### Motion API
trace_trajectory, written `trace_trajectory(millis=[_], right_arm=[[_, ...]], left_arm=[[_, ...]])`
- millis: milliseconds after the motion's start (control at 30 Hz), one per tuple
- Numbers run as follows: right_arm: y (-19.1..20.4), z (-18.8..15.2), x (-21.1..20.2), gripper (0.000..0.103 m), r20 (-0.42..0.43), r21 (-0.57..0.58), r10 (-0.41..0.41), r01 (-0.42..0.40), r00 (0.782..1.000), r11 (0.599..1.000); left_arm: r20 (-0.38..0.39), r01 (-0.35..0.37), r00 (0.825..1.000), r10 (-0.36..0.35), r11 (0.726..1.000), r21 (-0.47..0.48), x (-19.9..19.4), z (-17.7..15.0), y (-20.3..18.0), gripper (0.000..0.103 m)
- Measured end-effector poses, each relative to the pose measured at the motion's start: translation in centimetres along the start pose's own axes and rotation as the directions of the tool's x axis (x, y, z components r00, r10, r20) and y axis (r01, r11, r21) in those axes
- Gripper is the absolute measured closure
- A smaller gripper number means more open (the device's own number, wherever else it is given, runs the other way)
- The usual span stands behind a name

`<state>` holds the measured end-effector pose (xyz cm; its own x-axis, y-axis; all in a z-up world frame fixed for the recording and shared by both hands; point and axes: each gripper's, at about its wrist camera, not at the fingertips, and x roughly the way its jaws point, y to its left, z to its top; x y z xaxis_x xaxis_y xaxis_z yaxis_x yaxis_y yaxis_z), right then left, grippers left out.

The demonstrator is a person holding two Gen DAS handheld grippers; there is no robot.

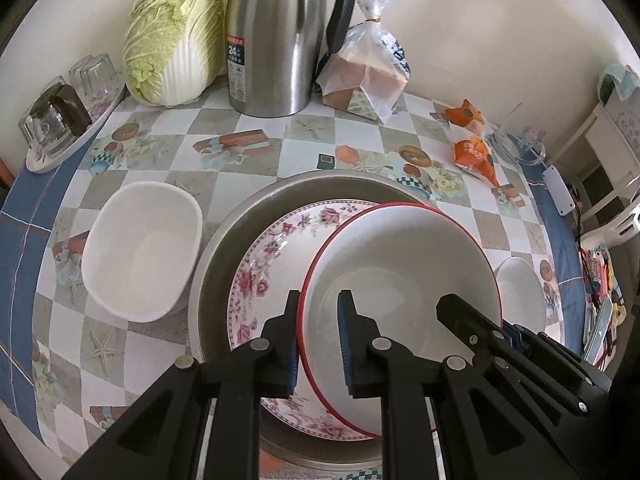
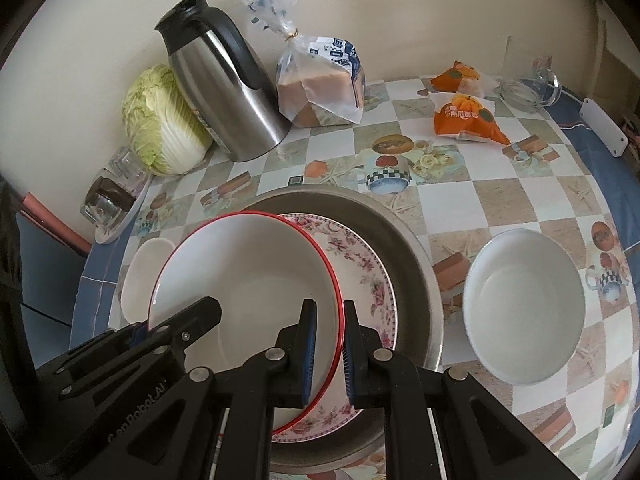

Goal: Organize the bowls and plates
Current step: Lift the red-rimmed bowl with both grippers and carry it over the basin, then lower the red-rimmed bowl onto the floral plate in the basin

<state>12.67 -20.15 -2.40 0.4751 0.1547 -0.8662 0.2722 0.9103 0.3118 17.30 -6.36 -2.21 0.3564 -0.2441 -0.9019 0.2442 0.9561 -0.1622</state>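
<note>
2 claws grip 1 red-rimmed plate between us: our left claw is clamped on its left edge, our right claw is clamped on its right edge. We hold the plate tilted just above the floral plate, which lies inside the metal basin on the checked tabletop. 1 squarish white bowl stands beside the basin on its left, and 1 round white bowl stands on its right. Farther back, by the wall, we see a cabbage, a steel flask and bagged bread.
</note>
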Motion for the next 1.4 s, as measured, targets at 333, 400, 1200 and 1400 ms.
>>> trace_trajectory(millis=[333, 400, 1200, 1400], right_arm=[[0.4, 0.4, 0.9, 0.09, -0.011, 0.003, 0.003, -0.003, 1.0, 1.0], [0.4, 0.4, 1.0, 0.09, -0.014, 0.002, -0.001, 0.002, 1.0, 1.0], [0.4, 0.4, 2.4, 0.09, -0.051, -0.005, -0.012, 0.012, 0.999, 1.0], [0.2, 0.5, 2.7, 0.09, -0.055, -0.003, -0.014, 0.014, 0.998, 1.0]], left_arm=[[-0.016, 0.018, 1.0, -0.019, 1.0, -0.021, 0.7, 0.2, 0.6, 0.087], [-0.02, 0.019, 1.0, -0.019, 1.0, -0.021, 0.8, 0.2, 0.7, 0.087], [-0.05, 0.003, 0.999, -0.004, 0.999, -0.035, 2.4, 0.4, 1.0, 0.087], [-0.053, 0.006, 0.999, -0.008, 0.999, -0.038, 2.6, 0.5, 1.0, 0.087]])
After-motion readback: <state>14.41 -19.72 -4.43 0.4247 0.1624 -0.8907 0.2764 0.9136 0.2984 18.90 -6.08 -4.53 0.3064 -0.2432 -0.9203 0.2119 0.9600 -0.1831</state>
